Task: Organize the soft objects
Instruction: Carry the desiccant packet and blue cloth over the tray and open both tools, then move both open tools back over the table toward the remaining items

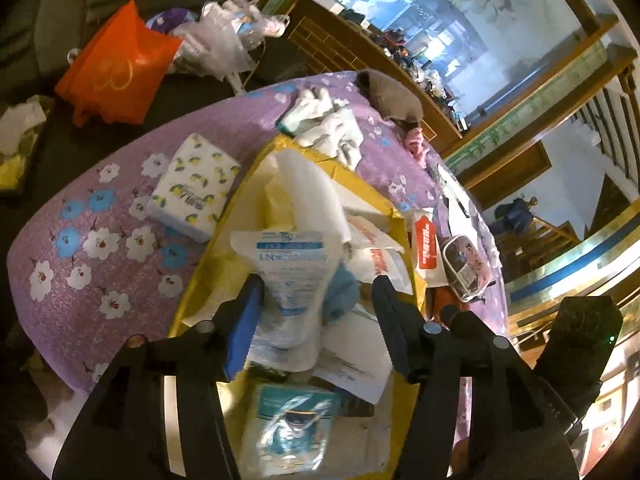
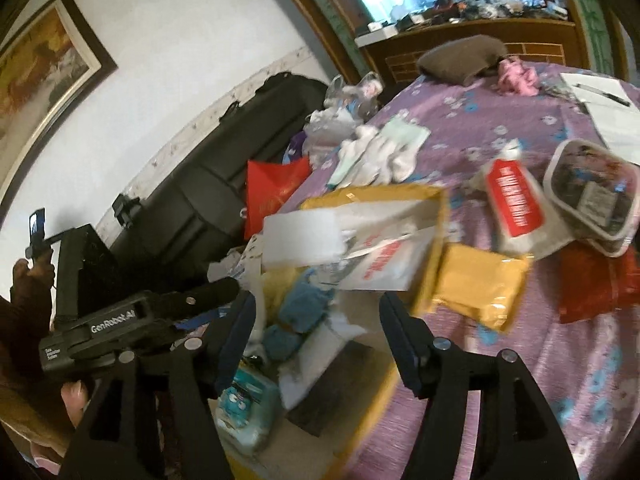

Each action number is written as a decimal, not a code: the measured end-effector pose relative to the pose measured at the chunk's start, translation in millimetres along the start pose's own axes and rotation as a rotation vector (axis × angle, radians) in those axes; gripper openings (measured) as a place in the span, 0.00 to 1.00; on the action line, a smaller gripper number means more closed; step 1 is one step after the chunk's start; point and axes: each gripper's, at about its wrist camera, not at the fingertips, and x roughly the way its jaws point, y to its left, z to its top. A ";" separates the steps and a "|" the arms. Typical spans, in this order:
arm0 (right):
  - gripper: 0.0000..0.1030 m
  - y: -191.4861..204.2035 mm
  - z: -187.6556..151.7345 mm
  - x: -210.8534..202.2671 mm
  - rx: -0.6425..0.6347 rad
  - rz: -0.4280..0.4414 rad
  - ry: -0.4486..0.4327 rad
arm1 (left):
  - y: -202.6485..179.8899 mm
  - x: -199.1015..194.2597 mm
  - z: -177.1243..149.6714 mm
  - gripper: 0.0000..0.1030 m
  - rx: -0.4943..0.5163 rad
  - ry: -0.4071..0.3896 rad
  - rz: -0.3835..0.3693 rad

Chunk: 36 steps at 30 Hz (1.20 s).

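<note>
My left gripper hangs wide open over the yellow box, its fingers straddling a white printed pouch without pinching it. My right gripper is spread wide too, empty, above blue socks mid-frame in that box.

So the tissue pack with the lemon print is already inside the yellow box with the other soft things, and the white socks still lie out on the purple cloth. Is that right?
Not quite. The lemon-print tissue pack is not in the yellow box; it lies on the purple flowered cloth beside the box, as the left wrist view shows. The rest holds: the white socks lie on the cloth beyond the box.
</note>
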 end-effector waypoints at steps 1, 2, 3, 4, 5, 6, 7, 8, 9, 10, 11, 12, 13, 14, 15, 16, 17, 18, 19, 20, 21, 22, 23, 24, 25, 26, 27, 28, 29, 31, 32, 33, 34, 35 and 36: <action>0.62 -5.5 0.7 -6.2 -0.001 -0.003 -0.009 | -5.8 -1.8 -1.2 0.55 0.015 -0.007 0.012; 0.62 -13.2 2.1 -14.6 -0.001 -0.009 -0.022 | -12.7 -4.0 -2.8 0.55 0.034 -0.020 0.031; 0.62 -18.5 4.0 -20.7 0.001 -0.017 -0.032 | -20.7 -5.8 -4.9 0.55 0.056 -0.033 0.057; 0.62 -25.0 5.7 -27.7 0.002 -0.025 -0.043 | -27.4 -6.8 -6.1 0.55 0.077 -0.043 0.079; 0.62 -31.4 7.6 -34.7 -0.002 -0.034 -0.052 | -36.8 -7.8 -8.6 0.55 0.110 -0.056 0.109; 0.62 -39.4 9.8 -42.7 -0.011 -0.048 -0.063 | -43.2 -8.8 -11.1 0.55 0.131 -0.067 0.133; 0.62 -46.3 9.7 -49.8 -0.013 -0.057 -0.072 | -49.6 -9.3 -13.0 0.55 0.148 -0.080 0.157; 0.62 -56.9 10.6 -57.1 -0.007 -0.062 -0.076 | -57.6 -9.6 -15.3 0.55 0.167 -0.096 0.179; 0.62 -65.1 10.0 -61.3 0.002 -0.061 -0.072 | -62.9 -9.1 -16.5 0.55 0.175 -0.104 0.184; 0.62 -73.2 8.9 -64.7 0.014 -0.060 -0.067 | -70.5 -8.1 -18.9 0.55 0.184 -0.104 0.179; 0.62 -81.6 7.6 -67.5 0.029 -0.061 -0.067 | -75.2 -6.1 -20.5 0.55 0.192 -0.094 0.167; 0.62 -90.9 5.5 -69.2 0.049 -0.062 -0.069 | -80.0 -3.2 -22.1 0.55 0.199 -0.081 0.155; 0.62 -99.1 3.1 -69.5 0.070 -0.059 -0.069 | -84.7 0.3 -23.6 0.55 0.203 -0.067 0.142; 0.62 -107.6 1.5 -69.3 0.094 -0.053 -0.069 | -91.6 5.2 -25.6 0.55 0.208 -0.050 0.130; 0.62 -116.5 -1.7 -68.4 0.126 -0.044 -0.071 | -96.9 8.8 -27.1 0.55 0.213 -0.040 0.127; 0.62 -122.5 -3.9 -67.8 0.149 -0.034 -0.072 | -103.0 13.2 -29.0 0.55 0.222 -0.030 0.129; 0.62 -128.1 -5.7 -67.4 0.171 -0.026 -0.071 | -109.3 18.6 -31.4 0.55 0.234 -0.020 0.139; 0.62 -132.4 -7.2 -67.7 0.194 -0.020 -0.075 | -112.9 22.7 -32.5 0.55 0.238 -0.012 0.145; 0.62 -134.7 -8.2 -69.1 0.207 -0.016 -0.078 | -116.5 26.2 -33.8 0.55 0.239 -0.005 0.146; 0.62 -136.1 -8.7 -70.6 0.215 -0.013 -0.080 | -120.3 30.2 -35.3 0.55 0.238 0.003 0.139; 0.62 -136.9 -8.8 -72.8 0.219 -0.011 -0.086 | -123.4 33.3 -36.0 0.55 0.239 0.008 0.135; 0.62 -137.3 -8.6 -74.7 0.222 -0.009 -0.091 | -126.2 36.4 -36.8 0.55 0.243 0.014 0.134; 0.62 -137.6 -8.5 -76.0 0.225 -0.007 -0.094 | -130.6 41.7 -37.6 0.55 0.251 0.021 0.135; 0.62 -138.3 -8.5 -76.8 0.229 -0.005 -0.095 | -132.7 44.2 -38.4 0.55 0.256 0.026 0.135; 0.62 -139.4 -8.5 -77.0 0.236 -0.004 -0.094 | -135.5 48.0 -39.3 0.55 0.263 0.033 0.133; 0.62 -140.9 -8.6 -76.9 0.242 -0.004 -0.092 | -136.6 49.9 -40.0 0.55 0.265 0.037 0.132; 0.62 -143.5 -8.5 -75.8 0.246 -0.005 -0.090 | -138.0 53.2 -40.7 0.55 0.268 0.044 0.132; 0.62 -145.0 -8.4 -75.6 0.250 -0.006 -0.088 | -138.9 54.8 -41.6 0.55 0.269 0.048 0.133; 0.62 -145.9 -8.6 -75.6 0.254 -0.006 -0.088 | -139.1 56.7 -42.2 0.55 0.269 0.055 0.132; 0.62 -147.1 -8.6 -75.5 0.259 -0.007 -0.088 | -139.0 56.7 -43.1 0.55 0.266 0.055 0.126; 0.62 -147.1 -8.9 -75.5 0.259 -0.007 -0.087 | -138.5 57.1 -42.9 0.55 0.265 0.055 0.123; 0.62 -147.6 -9.1 -75.6 0.260 -0.008 -0.088 | -137.8 56.9 -42.6 0.55 0.262 0.055 0.119; 0.62 -148.1 -9.2 -75.7 0.260 -0.010 -0.089 | -136.8 56.5 -42.4 0.55 0.257 0.055 0.112; 0.62 -148.7 -9.4 -75.8 0.261 -0.013 -0.090 | -135.7 55.9 -42.3 0.55 0.248 0.055 0.097; 0.62 -149.3 -9.5 -75.3 0.264 -0.013 -0.089 | -135.4 55.3 -42.1 0.55 0.244 0.056 0.086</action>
